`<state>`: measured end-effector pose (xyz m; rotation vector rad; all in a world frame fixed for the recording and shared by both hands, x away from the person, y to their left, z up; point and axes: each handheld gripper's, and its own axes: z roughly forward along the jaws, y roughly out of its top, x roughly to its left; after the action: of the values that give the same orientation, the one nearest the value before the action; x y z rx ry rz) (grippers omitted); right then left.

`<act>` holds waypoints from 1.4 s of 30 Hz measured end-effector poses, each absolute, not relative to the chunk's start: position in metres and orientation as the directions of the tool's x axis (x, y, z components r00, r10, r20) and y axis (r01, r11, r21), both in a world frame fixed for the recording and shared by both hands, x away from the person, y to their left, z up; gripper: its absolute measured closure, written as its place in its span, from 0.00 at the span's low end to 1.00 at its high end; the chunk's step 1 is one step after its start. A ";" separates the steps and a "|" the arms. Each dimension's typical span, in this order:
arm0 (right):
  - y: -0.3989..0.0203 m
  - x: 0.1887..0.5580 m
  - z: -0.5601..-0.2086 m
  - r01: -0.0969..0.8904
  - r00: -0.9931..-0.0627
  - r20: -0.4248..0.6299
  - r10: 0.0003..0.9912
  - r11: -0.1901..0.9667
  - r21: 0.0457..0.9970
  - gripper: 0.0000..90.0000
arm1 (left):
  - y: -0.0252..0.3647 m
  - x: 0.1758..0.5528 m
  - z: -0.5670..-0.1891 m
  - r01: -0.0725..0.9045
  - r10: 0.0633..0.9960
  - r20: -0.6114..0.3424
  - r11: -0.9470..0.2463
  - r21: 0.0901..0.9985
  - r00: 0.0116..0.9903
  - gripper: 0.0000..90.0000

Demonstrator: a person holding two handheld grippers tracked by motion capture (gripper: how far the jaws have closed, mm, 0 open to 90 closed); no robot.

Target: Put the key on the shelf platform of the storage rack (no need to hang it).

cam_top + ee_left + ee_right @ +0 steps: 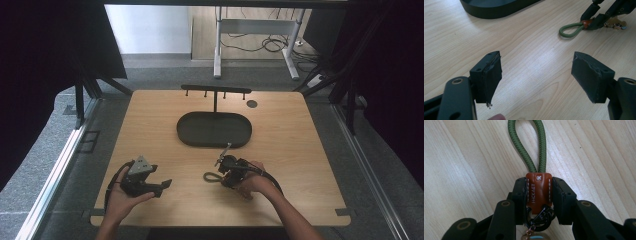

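A keychain lies on the wooden table: a green cord loop runs into an orange leather tab, with a black clip and a small charm behind it. My right gripper is shut on the leather tab, one pad pressing on each side. The left gripper view shows the same grip farther off, with the green loop sticking out of the right gripper. My left gripper rests at the table's front left, open, with bare wood between its pads.
A dark oval tray sits at the table's middle, beyond both grippers. Behind it stands a black rack with a hook bar. A small dark disc lies near the back right. Desk legs and cables are on the floor beyond.
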<state>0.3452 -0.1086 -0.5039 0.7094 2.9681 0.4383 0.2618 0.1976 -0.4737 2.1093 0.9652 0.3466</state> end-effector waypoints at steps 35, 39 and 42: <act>-0.142 0.352 -0.436 0.451 -0.864 -0.012 0.504 0.785 0.425 0.74 | 0.197 0.262 -0.474 0.521 0.734 -0.063 -0.415 0.746 0.676 0.28; -0.141 0.353 -0.432 0.451 -0.862 -0.016 0.507 0.781 0.432 0.74 | 0.197 0.262 -0.474 0.521 0.734 -0.063 -0.416 0.745 0.677 0.28; -0.142 0.354 -0.429 0.454 -0.860 -0.016 0.511 0.777 0.436 0.74 | 0.196 0.262 -0.474 0.521 0.733 -0.063 -0.417 0.745 0.677 0.28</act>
<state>0.3540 -0.1416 -0.4295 0.7728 2.8347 0.6433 0.2617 0.1965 -0.4739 2.1140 0.9611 0.3500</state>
